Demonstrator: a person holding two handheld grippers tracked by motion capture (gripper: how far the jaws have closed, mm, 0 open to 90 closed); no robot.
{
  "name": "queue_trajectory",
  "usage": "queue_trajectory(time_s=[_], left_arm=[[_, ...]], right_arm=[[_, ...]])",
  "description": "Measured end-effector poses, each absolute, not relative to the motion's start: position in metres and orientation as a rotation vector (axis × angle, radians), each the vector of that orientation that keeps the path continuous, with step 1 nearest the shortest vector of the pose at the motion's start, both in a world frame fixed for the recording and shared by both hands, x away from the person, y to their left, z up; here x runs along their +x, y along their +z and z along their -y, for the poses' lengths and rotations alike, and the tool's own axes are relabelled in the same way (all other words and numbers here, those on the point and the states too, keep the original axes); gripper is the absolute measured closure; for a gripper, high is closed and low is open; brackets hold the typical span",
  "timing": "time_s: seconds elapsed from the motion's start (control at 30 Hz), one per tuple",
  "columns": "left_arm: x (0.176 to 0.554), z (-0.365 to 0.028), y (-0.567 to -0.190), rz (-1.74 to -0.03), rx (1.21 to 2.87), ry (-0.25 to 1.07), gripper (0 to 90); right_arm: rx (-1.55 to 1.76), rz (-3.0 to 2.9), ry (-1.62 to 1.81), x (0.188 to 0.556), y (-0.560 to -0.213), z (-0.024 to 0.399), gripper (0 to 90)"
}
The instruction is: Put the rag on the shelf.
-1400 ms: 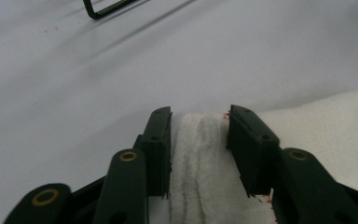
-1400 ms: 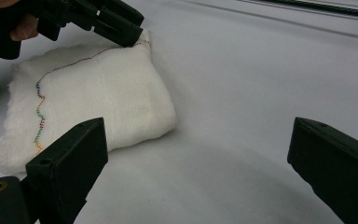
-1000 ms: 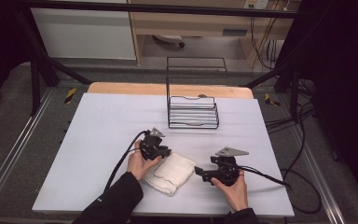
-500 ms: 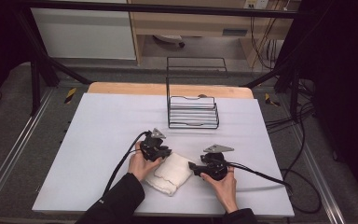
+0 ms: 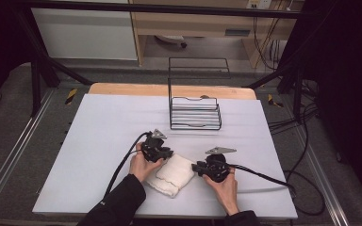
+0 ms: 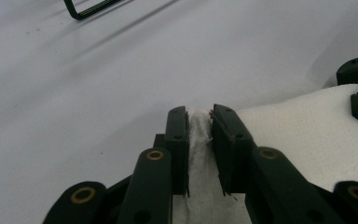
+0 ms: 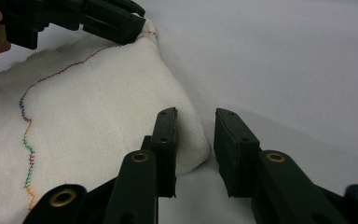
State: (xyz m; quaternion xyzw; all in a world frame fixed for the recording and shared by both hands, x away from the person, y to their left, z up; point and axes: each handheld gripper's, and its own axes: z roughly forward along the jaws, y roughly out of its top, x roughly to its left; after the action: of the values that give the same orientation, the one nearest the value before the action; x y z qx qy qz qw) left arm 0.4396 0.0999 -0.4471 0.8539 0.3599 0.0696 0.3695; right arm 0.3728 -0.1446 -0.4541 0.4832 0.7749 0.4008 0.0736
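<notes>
A folded white cloth (image 5: 172, 175) with a multicoloured stitched hem lies on the table's near middle. My left gripper (image 5: 168, 153) is at the cloth's far left corner, shut on its edge; in the left gripper view (image 6: 199, 115) a strip of cloth (image 6: 198, 140) is pinched between the jaws. My right gripper (image 5: 196, 167) sits low at the cloth's right edge. In the right gripper view (image 7: 195, 117) its jaws stand apart, one over the cloth's corner (image 7: 98, 116) and one over bare table. The left gripper (image 7: 107, 18) holds the far corner there.
A black wire rack (image 5: 194, 113) stands at the table's back middle, its corner (image 6: 86, 7) seen in the left gripper view. The white table (image 5: 99, 136) spreads wide to the left. Cables trail from both grippers towards the near and right edges.
My right gripper has slid left across the table up to the cloth's right edge. The left gripper and the cloth have stayed in place.
</notes>
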Motion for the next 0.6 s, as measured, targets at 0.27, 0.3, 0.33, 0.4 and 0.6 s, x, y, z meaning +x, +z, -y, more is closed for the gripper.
queue_trajectory(time_s=[0.27, 0.3, 0.33, 0.4, 0.6], left_arm=[[0.4395, -0.1005, -0.4479, -0.918, 2.182, 0.18, 76.0], [0.4394, -0.1006, -0.448, -0.915, 2.181, 0.181, 76.1], [0.4396, -0.101, -0.4481, -0.914, 2.178, 0.177, 76.2], [0.441, -0.1026, -0.4477, -0.918, 2.176, 0.157, 77.7], [0.4408, -0.1053, -0.4458, -0.933, 2.152, 0.145, 80.3]], right_arm=[[1.454, -2.324, 1.229, 0.37, -0.4559, 0.1431, 77.4], [1.46, -2.324, 1.231, 0.3699, -0.4558, 0.1429, 78.1], [1.463, -2.325, 1.232, 0.37, -0.4557, 0.1429, 79.0], [1.475, -2.326, 1.236, 0.3705, -0.4551, 0.1431, 80.7], [1.479, -2.33, 1.25, 0.3712, -0.4513, 0.1448, 82.4]])
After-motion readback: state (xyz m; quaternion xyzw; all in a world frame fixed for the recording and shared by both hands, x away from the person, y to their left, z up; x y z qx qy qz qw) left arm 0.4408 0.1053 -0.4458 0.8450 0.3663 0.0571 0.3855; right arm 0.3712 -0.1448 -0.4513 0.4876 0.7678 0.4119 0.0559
